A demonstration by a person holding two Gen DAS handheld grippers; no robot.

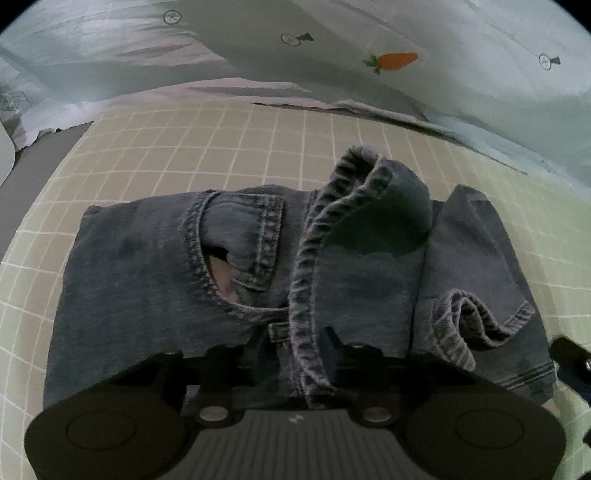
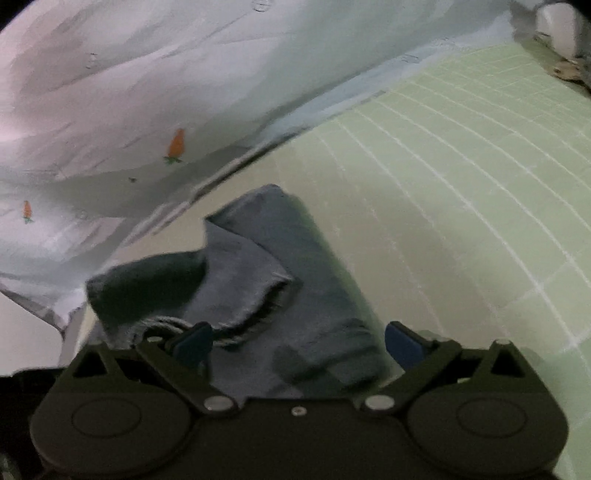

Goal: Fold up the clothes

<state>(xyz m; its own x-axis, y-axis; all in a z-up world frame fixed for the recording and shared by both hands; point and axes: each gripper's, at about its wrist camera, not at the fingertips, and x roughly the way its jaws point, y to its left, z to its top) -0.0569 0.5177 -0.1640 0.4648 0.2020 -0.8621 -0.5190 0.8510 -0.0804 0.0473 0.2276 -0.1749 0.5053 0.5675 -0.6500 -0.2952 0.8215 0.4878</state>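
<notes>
A pair of dark blue denim jeans (image 1: 155,280) lies folded on the green grid mat (image 1: 207,147). A leg with a stitched hem (image 1: 306,295) is folded over the top, and its end runs down between my left gripper (image 1: 291,373) fingers, which are close around it. In the right wrist view the jeans (image 2: 266,266) lie bunched under my right gripper (image 2: 299,343). Its blue-padded fingers (image 2: 402,345) stand wide apart over the cloth. The right gripper's edge (image 1: 570,358) shows at the right of the left wrist view.
A pale sheet with carrot prints (image 1: 395,61) lies bunched along the mat's far edge; it also shows in the right wrist view (image 2: 110,110). A bare stretch of mat (image 2: 461,184) extends to the right. A white object (image 2: 557,22) sits at the far corner.
</notes>
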